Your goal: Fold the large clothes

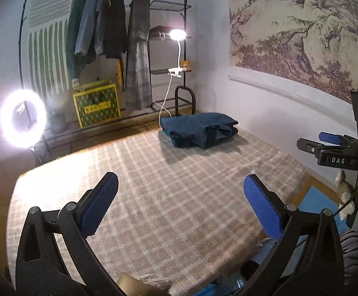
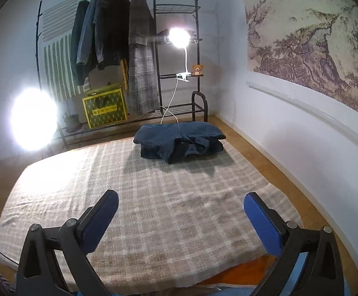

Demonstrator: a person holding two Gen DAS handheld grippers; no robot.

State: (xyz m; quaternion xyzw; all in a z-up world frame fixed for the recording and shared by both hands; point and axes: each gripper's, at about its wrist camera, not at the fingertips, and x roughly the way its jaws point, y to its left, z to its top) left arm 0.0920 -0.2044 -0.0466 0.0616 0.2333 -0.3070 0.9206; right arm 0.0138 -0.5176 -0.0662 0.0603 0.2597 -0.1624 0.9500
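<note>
The dark blue garment (image 1: 198, 129) lies already folded into a thick bundle near the far edge of the plaid blanket (image 1: 154, 197), toward its far right corner, with one loose flap hanging off the front of the stack. Both tools sit well back from it over the near edge: the left hand-held gripper (image 1: 181, 199) has its jaws spread wide with nothing between the blue pads, and the right hand-held gripper (image 2: 181, 215) is equally wide and empty.

The fold looks essentially finished, so the step in hand reads as backing off or tidying. To do it well, keep both sets of jaws wide and clear of the blanket's weave while moving over the bare middle, so nothing drags the cover and pulls the bundle askew. If the loose flap needs tucking, approach from the near side, low and level, pinch only the top layer at the flap's edge, and lay it flat rather than lifting the whole stack.
</note>
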